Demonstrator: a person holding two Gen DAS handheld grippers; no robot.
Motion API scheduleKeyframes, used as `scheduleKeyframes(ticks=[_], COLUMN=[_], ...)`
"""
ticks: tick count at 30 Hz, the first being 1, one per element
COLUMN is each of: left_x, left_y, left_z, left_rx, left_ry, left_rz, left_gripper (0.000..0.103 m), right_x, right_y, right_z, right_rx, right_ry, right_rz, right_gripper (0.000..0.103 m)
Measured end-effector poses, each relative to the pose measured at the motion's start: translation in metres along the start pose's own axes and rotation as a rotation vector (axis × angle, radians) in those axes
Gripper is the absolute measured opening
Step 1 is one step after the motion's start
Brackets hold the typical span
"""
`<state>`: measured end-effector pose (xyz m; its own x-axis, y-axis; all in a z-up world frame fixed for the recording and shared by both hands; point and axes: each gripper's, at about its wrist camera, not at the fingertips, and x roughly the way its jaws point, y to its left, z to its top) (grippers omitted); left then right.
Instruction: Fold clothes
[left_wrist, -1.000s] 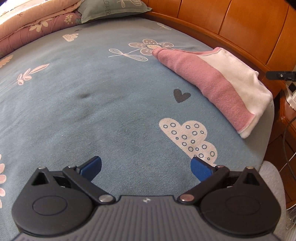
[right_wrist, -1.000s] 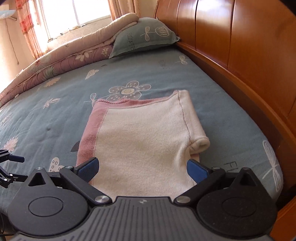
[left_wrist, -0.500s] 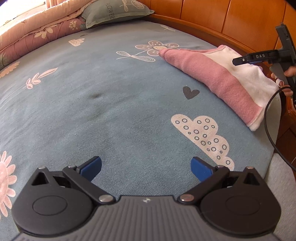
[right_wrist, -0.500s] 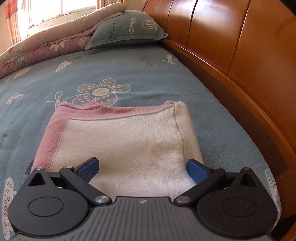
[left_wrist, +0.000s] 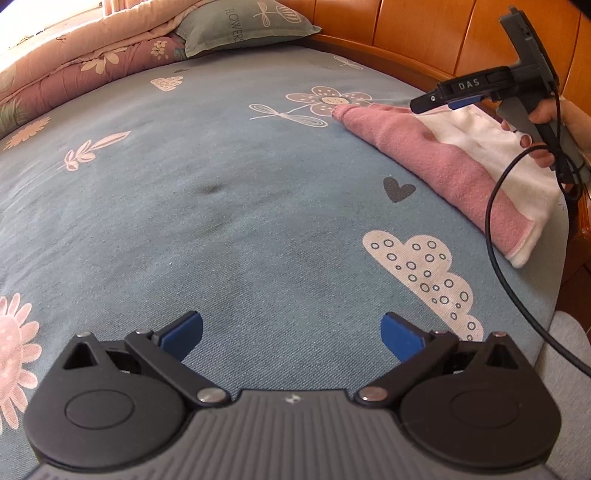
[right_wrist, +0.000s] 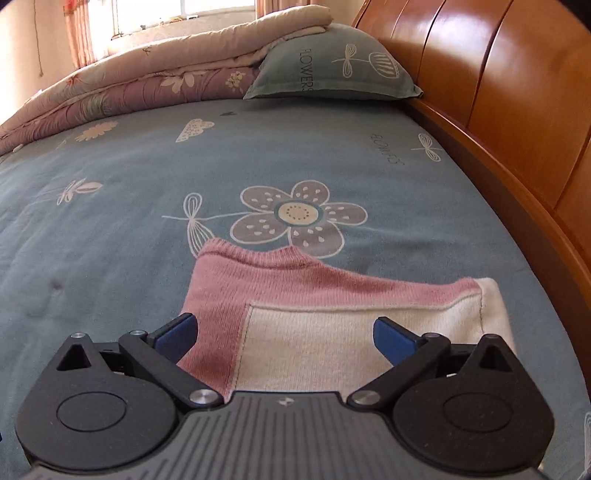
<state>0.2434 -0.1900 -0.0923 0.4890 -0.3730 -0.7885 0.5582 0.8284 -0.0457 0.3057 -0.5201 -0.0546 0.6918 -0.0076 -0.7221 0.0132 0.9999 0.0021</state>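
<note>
Right tongs (right_wrist: 282, 334) now lower over the folded sweater (right_wrist: 332, 317) (both tongs apart), left tongs (left_wrist: 291, 332) above bedsheet (left_wrist: 221, 221).

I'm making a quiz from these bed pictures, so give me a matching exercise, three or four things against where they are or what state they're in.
Things:
1. folded garment
2. pillow
3. left gripper
4. quilt

Descriptions:
A. open above bare sheet
B. rolled up by the window
C. pink and white, near the headboard
D. printed with the word FLOWERS

Pairs: 1-C, 2-D, 3-A, 4-B
</note>
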Motion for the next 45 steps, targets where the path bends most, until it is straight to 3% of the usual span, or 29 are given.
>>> scheduleKeyframes(ticks=[3, 6, 12, 17, 22, 26, 30, 33, 38, 45], left_x=[0.001, -0.004, -0.012, -0.014, -0.031, -0.034, -0.04, -0.047, -0.056, -0.071], left_y=[0.003, 0.007, 0.025, 0.025, 0.016, 0.011, 0.0, -0.003, -0.004, -0.011], left_z=[-0.002, -0.004, -0.009, -0.012, -0.012, -0.013, -0.013, -0.016, -0.016, -0.016], left_rx=[-0.015, -0.018, -0.056, -0.072, -0.046, -0.044, -0.009, 0.003, -0.006, -0.003], left_ry=[0.0, -0.002, -0.017, -0.016, -0.046, -0.046, -0.05, -0.065, -0.085, -0.137], left_rz=[-0.005, 0.004, 0.025, 0.036, 0.046, 0.048, 0.061, 0.063, 0.078, 0.1], left_gripper=[0.102, 0.102, 0.102, 0.102, 0.102, 0.102, 0.102, 0.102, 0.102, 0.102], right_x=[0.044, 0.056, -0.004, -0.014, -0.04, -0.055, -0.05, -0.069, -0.09, -0.099], right_y=[0.001, 0.007, 0.008, 0.014, 0.017, 0.027, 0.05, 0.058, 0.066, 0.067], right_z=[0.007, 0.004, -0.006, -0.042, -0.055, -0.078, -0.089, -0.09, -0.1, -0.118], right_rx=[0.016, 0.025, 0.072, 0.041, 0.105, 0.171, 0.093, 0.148, 0.195, 0.254], right_ry=[0.107, 0.078, -0.033, 0.043, 0.02, 0.006, 0.084, 0.063, 0.071, 0.103], right_rz=[-0.013, -0.035, -0.018, -0.038, -0.035, 0.059, -0.029, 0.01, -0.039, -0.01], right_gripper=[0.103, 0.103, 0.103, 0.103, 0.103, 0.103, 0.103, 0.103, 0.103, 0.103])
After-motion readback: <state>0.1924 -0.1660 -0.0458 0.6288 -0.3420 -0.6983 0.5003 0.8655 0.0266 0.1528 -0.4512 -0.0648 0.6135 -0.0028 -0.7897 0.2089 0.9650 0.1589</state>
